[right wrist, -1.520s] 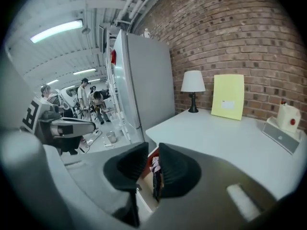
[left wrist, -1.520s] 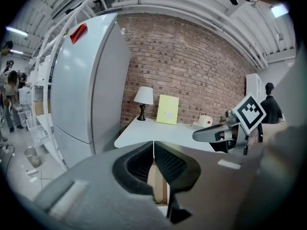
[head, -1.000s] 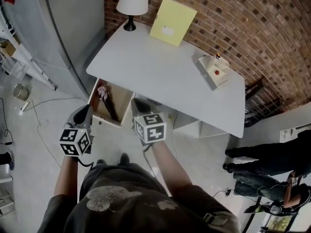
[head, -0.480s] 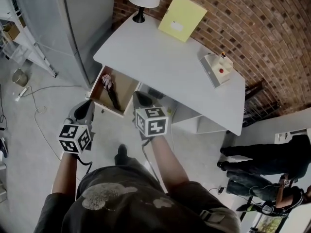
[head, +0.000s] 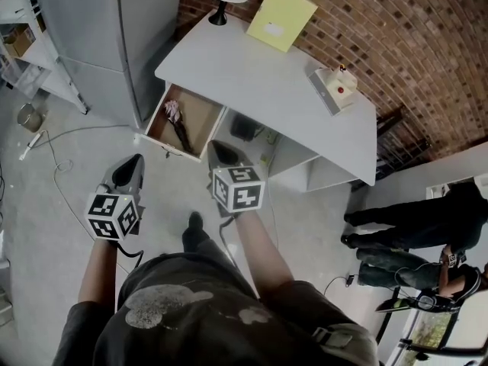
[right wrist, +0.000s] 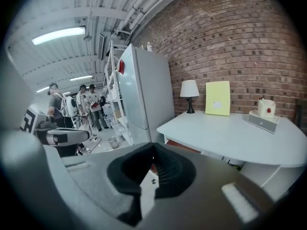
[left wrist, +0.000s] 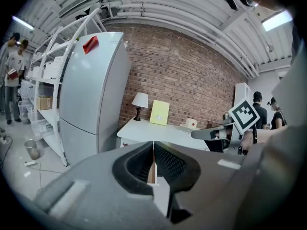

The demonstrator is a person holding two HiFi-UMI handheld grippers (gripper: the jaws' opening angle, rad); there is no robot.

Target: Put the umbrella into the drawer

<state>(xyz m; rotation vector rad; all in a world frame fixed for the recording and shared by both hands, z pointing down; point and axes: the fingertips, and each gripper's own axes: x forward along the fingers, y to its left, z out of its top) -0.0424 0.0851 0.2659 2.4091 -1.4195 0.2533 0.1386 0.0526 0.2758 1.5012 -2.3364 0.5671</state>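
Umbrella, folded, pinkish and dark, lies in drawer.

Umbrella: folded, dark w/ pinkish end at 11 o'clock, lies flat in left half of drawer. Drawer: open, brown inside.

Red brick wall behind white desk, tall grey fridge, pale concrete floor

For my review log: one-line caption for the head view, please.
Umbrella lies in the open drawer of the desk; left gripper and right gripper hang shut and empty before it.
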